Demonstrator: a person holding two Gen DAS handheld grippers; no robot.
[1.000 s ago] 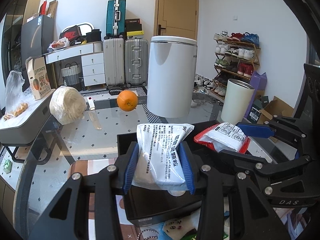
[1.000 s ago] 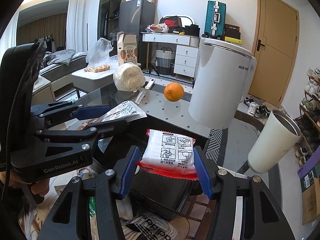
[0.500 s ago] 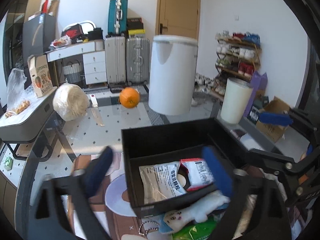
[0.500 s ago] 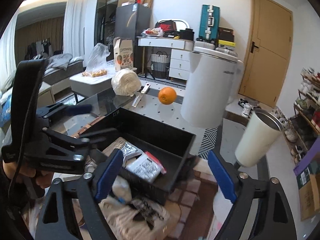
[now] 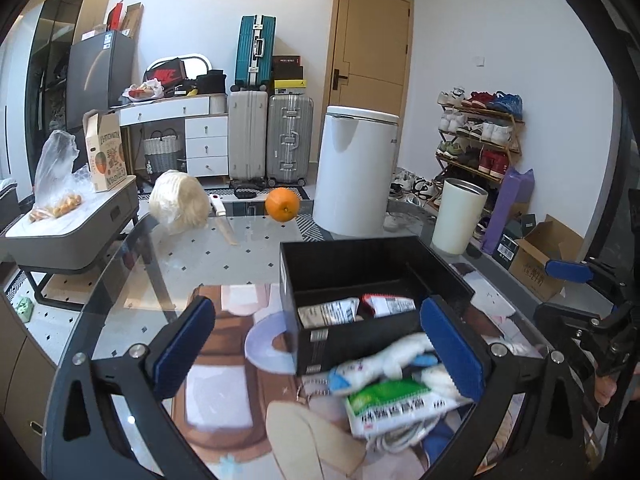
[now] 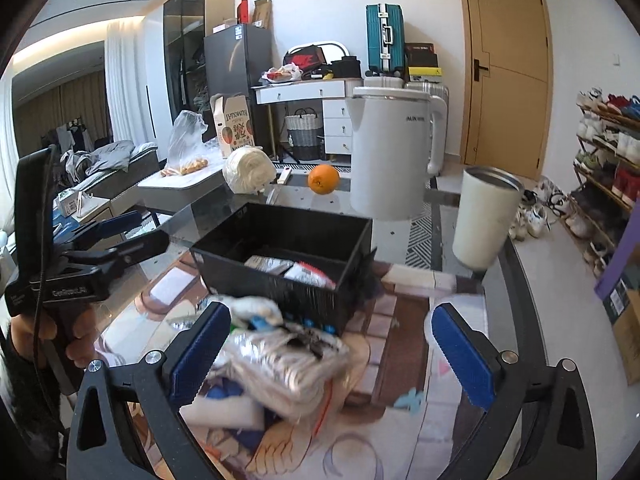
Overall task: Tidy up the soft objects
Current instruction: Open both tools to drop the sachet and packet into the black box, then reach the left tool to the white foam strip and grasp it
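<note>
Blue pads of the left gripper [image 5: 316,354] stand wide and hold nothing; the right gripper [image 6: 332,354] is opening, also empty. Below it at lower centre lies a crinkly silver-white soft packet [image 6: 286,364], near the black plastic box [image 6: 240,254]. It looks light and slippery, so pinch its middle.

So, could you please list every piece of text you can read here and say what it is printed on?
"KUMQUAT", upside down: cardboard box.
"GenRobot.AI", blurred: left tool.
Brand on white kettle: too small to read.
Print on green packet and on packets in black bin: too blurred.
</note>
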